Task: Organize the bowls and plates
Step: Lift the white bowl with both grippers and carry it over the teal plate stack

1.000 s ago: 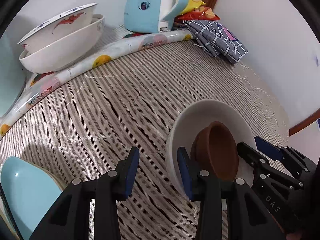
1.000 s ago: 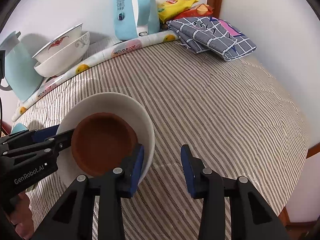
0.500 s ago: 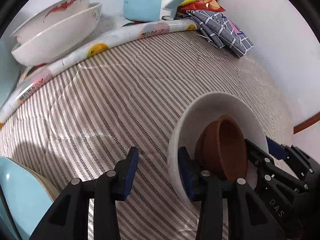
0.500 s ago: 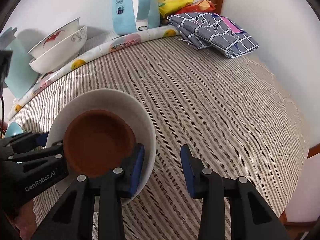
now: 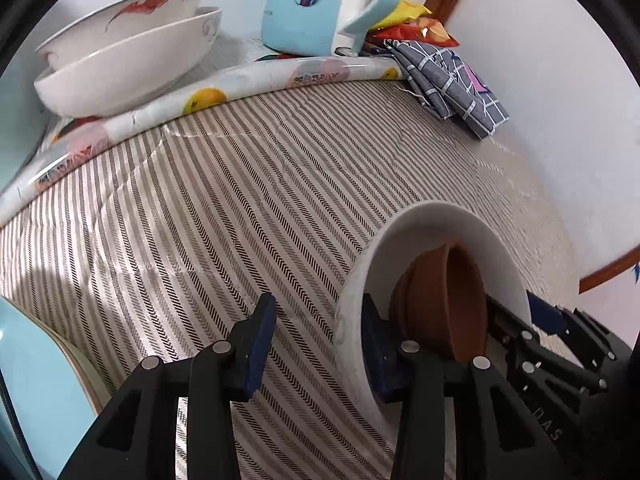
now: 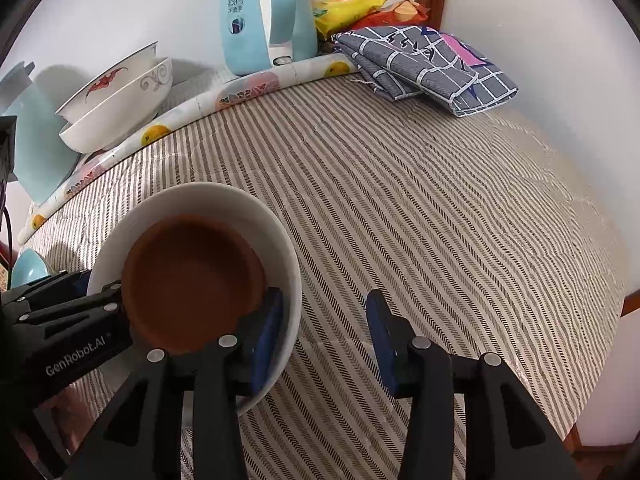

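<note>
A white bowl with a brown bowl nested inside is held between both grippers above the striped cloth. My left gripper is open, its right finger inside the white bowl's near rim beside the brown bowl. My right gripper is open, its left finger inside the white bowl's opposite rim. Two stacked white patterned bowls sit at the back left, also in the left wrist view.
A light blue kettle stands at the back, snack bags and a folded grey checked cloth to its right. A rolled fruit-print mat borders the striped cloth. A light blue dish lies at the left.
Both grippers and the nested bowls have moved forward toward the back of the table; the stacked bowls and kettle look closer. The jaws' opening is unchanged.
</note>
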A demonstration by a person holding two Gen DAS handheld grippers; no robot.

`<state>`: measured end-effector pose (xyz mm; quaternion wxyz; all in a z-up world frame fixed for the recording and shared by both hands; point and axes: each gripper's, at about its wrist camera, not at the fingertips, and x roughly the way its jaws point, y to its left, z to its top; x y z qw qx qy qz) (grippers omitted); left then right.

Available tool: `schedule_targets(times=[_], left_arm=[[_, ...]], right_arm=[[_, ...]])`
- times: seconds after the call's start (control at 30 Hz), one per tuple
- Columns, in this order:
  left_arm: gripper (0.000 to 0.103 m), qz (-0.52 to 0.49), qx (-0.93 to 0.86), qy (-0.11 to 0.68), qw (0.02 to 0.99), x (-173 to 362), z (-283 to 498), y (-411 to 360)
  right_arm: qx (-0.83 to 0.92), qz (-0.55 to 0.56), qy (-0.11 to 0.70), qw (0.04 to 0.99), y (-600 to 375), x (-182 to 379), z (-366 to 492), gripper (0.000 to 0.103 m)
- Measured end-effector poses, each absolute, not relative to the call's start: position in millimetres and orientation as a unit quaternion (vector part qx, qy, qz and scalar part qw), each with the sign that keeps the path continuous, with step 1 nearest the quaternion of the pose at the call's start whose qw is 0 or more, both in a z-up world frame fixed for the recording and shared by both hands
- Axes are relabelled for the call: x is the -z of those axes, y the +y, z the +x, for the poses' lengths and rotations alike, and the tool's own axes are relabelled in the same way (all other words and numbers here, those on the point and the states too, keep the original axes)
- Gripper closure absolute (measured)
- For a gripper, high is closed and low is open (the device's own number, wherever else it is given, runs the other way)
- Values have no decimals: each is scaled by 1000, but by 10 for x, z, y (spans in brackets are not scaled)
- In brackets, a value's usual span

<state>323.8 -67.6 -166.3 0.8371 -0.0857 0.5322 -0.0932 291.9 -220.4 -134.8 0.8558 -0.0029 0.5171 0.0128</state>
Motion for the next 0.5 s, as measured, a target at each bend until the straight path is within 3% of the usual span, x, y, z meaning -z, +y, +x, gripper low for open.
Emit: schedule_targets(times=[0.27,0.37,0.5], left_arm=[[64,-43,94,548,830,1640,3268,-771],[78,-34,110,542,833,1632,3227,-807],[89,-41,118,538,833,1622,3203,-839]], right_arm=[[-16,-15,514,857,-2131,1329,2904,73],[-22,-17,514,857,-2098,1319,2898,79],[-29,5,514,857,-2114,1317,2891,83]])
